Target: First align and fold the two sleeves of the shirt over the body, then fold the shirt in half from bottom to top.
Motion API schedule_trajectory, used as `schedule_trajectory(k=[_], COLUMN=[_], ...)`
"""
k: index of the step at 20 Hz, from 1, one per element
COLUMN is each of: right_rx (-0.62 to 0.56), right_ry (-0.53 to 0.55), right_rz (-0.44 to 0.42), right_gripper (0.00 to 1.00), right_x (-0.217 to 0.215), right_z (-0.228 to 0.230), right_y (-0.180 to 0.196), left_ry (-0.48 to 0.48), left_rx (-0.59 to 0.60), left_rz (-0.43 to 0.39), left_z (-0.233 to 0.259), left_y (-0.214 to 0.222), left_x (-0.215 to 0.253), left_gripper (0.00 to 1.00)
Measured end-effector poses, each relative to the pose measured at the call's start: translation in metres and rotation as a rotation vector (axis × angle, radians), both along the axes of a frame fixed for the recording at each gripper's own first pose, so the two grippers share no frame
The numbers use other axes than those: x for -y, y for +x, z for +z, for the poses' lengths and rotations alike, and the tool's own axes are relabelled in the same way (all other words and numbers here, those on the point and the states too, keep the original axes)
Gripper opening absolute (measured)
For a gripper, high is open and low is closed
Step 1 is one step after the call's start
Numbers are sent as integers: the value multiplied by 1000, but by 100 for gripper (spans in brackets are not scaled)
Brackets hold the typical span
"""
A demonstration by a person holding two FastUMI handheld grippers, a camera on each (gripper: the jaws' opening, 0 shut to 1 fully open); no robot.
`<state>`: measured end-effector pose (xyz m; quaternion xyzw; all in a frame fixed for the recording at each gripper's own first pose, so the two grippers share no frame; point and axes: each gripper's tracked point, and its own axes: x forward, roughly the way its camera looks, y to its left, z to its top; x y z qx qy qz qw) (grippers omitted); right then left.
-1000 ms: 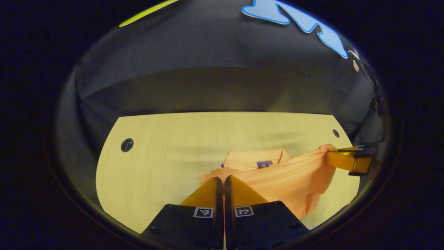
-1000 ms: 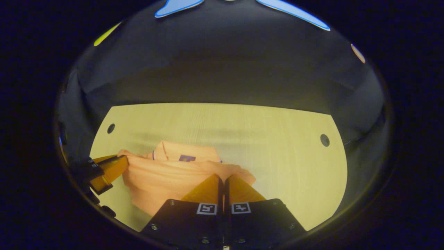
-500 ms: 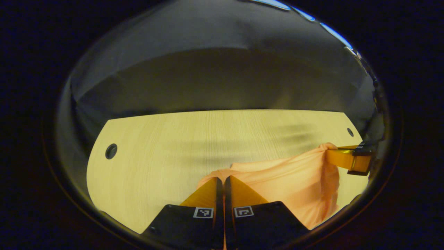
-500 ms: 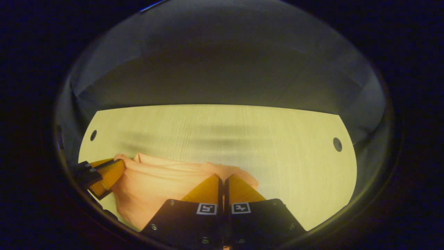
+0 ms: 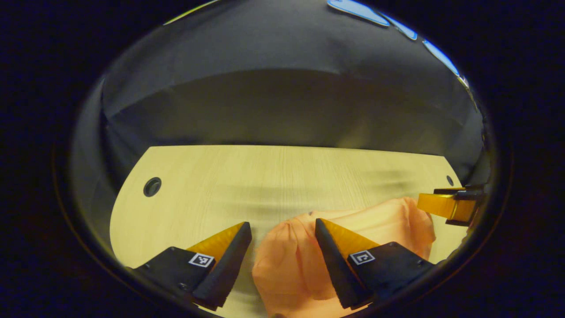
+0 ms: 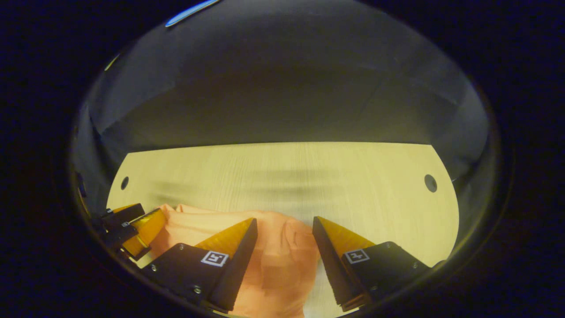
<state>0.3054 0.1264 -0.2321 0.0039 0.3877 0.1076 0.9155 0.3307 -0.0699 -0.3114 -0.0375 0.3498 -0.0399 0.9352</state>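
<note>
Jaws of both the left gripper (image 5: pixel 282 232) and the right gripper (image 6: pixel 284 227) are spread wide with nothing held, the orange shirt (image 5: pixel 353 229) is left bunched near the table (image 5: pixel 212 185) front edge, folding judged finished.

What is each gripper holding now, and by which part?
Nothing: the left gripper and right gripper are both open, with the orange shirt lying loose between the fingers.

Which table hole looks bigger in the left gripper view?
The left hole, far from the orange shirt; the right hole beside the shirt looks tiny.
</note>
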Motion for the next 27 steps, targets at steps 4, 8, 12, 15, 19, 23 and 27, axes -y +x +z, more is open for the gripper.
schedule_trajectory(k=[4, 8, 12, 15, 19, 23, 27], right_rx=[113, 250, 370, 404, 484, 576, 657], right_ry=[29, 56, 71, 107, 132, 138, 142], right_rz=[1, 12, 16, -4, -37, -60, -60], right_gripper=[87, 87, 86, 91, 90, 92, 90], right_x=[5, 6, 21, 36, 56, 72, 77], right_z=[56, 125, 192, 221, 259, 286, 305], right_y=[-20, -59, -122, -155, -202, -229, -239], left_ry=[0, 11, -20, -24, -29, -14, 1], left_rx=[64, 137, 249, 307, 400, 473, 545], left_rz=[20, 17, -20, -32, -38, -39, -53], left_z=[52, 108, 209, 255, 308, 341, 368], left_y=[-17, -44, -106, -148, -200, -232, -252], left_x=[-14, -28, -18, -14, -6, -4, 4], left_gripper=[95, 94, 95, 96, 94, 95, 94])
